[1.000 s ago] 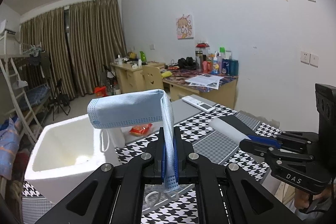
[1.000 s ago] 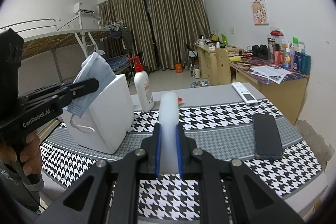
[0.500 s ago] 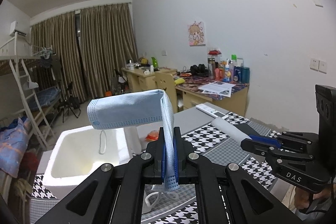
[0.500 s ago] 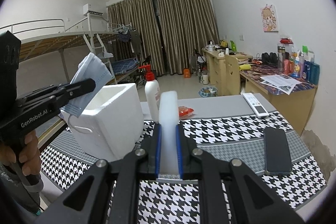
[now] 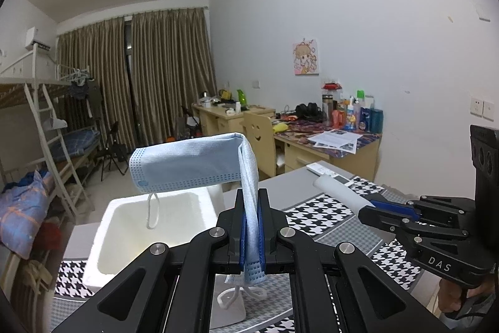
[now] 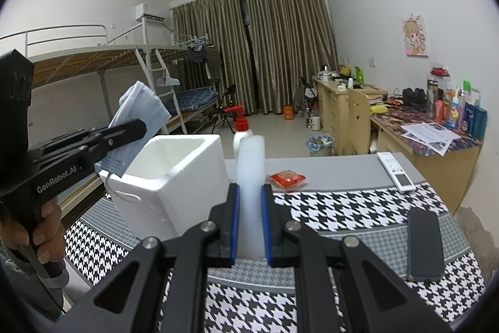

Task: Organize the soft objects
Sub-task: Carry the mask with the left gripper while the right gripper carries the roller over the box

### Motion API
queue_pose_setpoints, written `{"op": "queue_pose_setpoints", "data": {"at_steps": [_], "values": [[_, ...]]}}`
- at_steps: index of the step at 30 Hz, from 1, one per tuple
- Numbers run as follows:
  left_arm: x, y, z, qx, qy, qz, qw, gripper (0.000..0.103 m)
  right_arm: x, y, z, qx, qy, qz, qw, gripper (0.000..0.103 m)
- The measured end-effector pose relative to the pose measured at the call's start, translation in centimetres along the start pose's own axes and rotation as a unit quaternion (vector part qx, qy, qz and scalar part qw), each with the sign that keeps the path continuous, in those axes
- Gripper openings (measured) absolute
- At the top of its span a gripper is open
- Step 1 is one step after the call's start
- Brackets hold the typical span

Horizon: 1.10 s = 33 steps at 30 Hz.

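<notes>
My left gripper (image 5: pixel 252 234) is shut on a light blue face mask (image 5: pixel 190 164), which bends over to the left and dangles a white ear loop above the white foam box (image 5: pixel 131 239). From the right wrist view the same mask (image 6: pixel 140 111) hangs at the left gripper (image 6: pixel 137 130) just left of the foam box (image 6: pixel 174 177). My right gripper (image 6: pixel 250 223) is shut on a white foam strip (image 6: pixel 249 177) that stands up between its blue pads. In the left wrist view this strip (image 5: pixel 340 192) sticks out of the right gripper (image 5: pixel 371 208) at the right.
The table carries a houndstooth cloth (image 6: pixel 358 214), a black phone (image 6: pixel 425 245), a white remote (image 6: pixel 396 172), a red snack packet (image 6: pixel 287 178) and a pump bottle (image 6: pixel 240 133) behind the box. A hand (image 6: pixel 43 236) holds the left gripper's handle. Desks and a bunk bed stand beyond.
Both grippers have risen and drifted across the table with their loads still gripped. The foam box's opening now shows in both views, and the mask hangs over it.
</notes>
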State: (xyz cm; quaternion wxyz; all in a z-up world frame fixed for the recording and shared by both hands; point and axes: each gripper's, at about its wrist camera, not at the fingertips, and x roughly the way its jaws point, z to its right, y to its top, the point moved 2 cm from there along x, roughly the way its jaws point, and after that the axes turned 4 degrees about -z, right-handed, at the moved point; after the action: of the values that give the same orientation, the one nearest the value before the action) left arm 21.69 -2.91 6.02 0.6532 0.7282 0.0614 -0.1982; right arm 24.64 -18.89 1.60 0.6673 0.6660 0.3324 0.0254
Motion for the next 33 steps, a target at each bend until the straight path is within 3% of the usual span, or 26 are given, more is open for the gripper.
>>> {"op": "queue_pose_setpoints", "data": {"at_steps": [33], "values": [[1.3, 0.3, -6.4, -0.045, 0.076, -0.008, 0.9960, 0.006, 5.3, 3.3, -3.5, -0.034, 0.055, -0.020, 0.998, 0.016]]}}
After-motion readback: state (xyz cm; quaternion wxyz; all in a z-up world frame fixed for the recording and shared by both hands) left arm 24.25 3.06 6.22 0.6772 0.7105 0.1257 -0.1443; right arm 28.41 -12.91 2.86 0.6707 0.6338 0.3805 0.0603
